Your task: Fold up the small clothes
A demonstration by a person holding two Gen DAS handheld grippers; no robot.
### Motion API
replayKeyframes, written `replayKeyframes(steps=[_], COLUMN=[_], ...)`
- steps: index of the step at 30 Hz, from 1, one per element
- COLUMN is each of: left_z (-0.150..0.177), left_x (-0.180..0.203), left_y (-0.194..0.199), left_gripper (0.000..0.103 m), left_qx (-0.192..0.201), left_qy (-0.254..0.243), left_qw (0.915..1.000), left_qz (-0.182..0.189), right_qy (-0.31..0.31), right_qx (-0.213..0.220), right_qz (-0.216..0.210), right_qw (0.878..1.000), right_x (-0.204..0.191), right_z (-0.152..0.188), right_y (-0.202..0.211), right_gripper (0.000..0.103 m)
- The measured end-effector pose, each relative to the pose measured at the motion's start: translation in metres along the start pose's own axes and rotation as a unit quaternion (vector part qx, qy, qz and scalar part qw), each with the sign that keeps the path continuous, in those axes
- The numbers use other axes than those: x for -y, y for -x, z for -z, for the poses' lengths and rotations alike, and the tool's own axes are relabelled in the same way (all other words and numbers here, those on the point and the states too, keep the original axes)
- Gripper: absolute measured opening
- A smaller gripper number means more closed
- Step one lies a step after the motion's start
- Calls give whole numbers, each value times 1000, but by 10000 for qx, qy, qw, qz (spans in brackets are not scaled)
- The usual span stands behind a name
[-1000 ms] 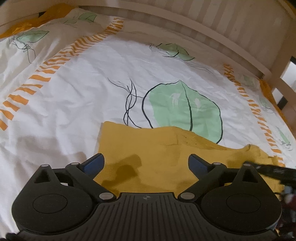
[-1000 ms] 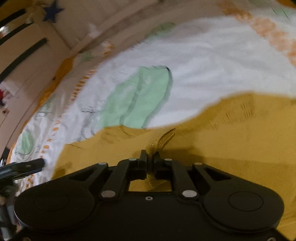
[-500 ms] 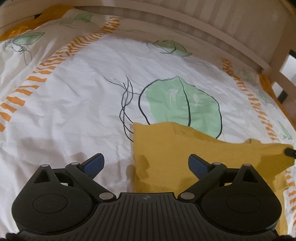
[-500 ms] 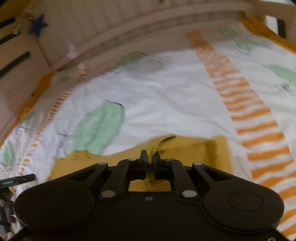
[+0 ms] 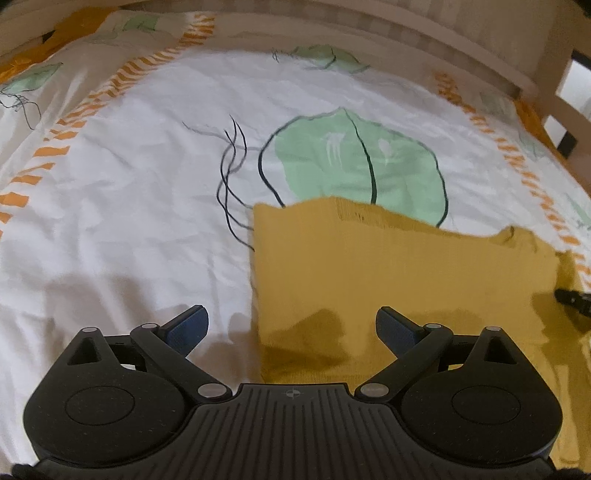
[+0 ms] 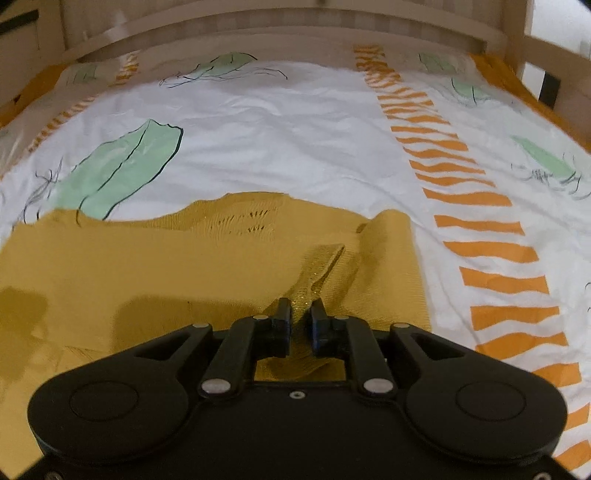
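Note:
A mustard-yellow knit garment lies flat on the bed sheet; it also shows in the right wrist view. My left gripper is open and empty, low over the garment's near left edge. My right gripper is shut on a glittery yellow strap of the garment at its right end, just above the cloth. The tip of the right gripper shows at the right edge of the left wrist view.
The sheet is white with green leaf prints and orange striped bands. A wooden bed rail runs along the far side, with slats at the right.
The right gripper carried the held strap to the right and down onto the sheet, so the garment now lies spread flat. The left gripper stayed open and shifted left of the garment's edge.

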State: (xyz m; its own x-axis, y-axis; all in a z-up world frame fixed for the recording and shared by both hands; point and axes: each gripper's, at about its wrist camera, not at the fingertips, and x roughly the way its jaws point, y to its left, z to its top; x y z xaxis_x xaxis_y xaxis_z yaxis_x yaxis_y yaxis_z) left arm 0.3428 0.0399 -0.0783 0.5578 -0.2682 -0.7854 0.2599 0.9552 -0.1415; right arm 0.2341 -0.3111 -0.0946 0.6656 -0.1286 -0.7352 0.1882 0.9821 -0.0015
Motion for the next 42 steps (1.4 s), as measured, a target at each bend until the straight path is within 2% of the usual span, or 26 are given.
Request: replayKeyframes(steps=[6,9,11,14,16,18,21,24,26,28,30,31,33,35,37,41,42], left_z=[12,14,14,15,15,15,15,16,16,16,17,18,21,23,23,26,28], left_x=[6,6,6,7,8,9,10,10,9,10,11,11,12,12,12,7,6], left_y=[-20,-23,-23,-23,-25,-27,-28,-29,-29,-30,-29,-29,-28,-27,-25,-14,-8], left_gripper=[100,103,103,103,103,103,103,103,103,103,103,103,103,103,103,100,96], left_qx=[-266,-259,-258,-255,-248,-234,-214,-206,-202,-191,-157,-124,-33,24,40,78,97], left_qy=[-164,-176,-153,-161,-168,-181,-209,-178,-138,-119,-116,-118,-107,-111,-117,-15,39], left_qw=[9994,9994,9994,9993,9993,9992,9991,9992,9993,9992,9992,9992,9992,9991,9992,9996,9996], left_qz=[-145,-170,-178,-200,-222,-251,-290,-285,-289,-320,-359,-375,-387,-396,-386,-254,-248], right_qy=[-120,-357,-515,-846,-1104,-1292,-1529,-1895,-2038,-2011,-1875,-1792,-1638,-1499,-1363,-1131,-1117], right_qx=[176,316,513,774,756,668,464,410,509,644,757,836,1033,1203,1409,1879,1998], right_qz=[-76,-304,-446,-571,-714,-790,-557,-422,-501,-500,-522,-524,-522,-509,-538,-569,-551], right_qw=[9997,9984,9964,9918,9884,9862,9856,9801,9764,9762,9779,9788,9797,9800,9791,9740,9719], right_x=[4,13,23,41,53,64,80,95,99,97,92,89,81,73,65,52,49], right_z=[6,6,7,3,-2,-8,-13,-10,-7,-4,-1,1,4,8,13,26,30], right_y=[1,7,13,18,13,2,-18,-28,-24,-14,-1,8,27,50,76,127,140], right_gripper=[25,37,51,56,59,59,59,59,59,60,67,74,79,94,103,103,103])
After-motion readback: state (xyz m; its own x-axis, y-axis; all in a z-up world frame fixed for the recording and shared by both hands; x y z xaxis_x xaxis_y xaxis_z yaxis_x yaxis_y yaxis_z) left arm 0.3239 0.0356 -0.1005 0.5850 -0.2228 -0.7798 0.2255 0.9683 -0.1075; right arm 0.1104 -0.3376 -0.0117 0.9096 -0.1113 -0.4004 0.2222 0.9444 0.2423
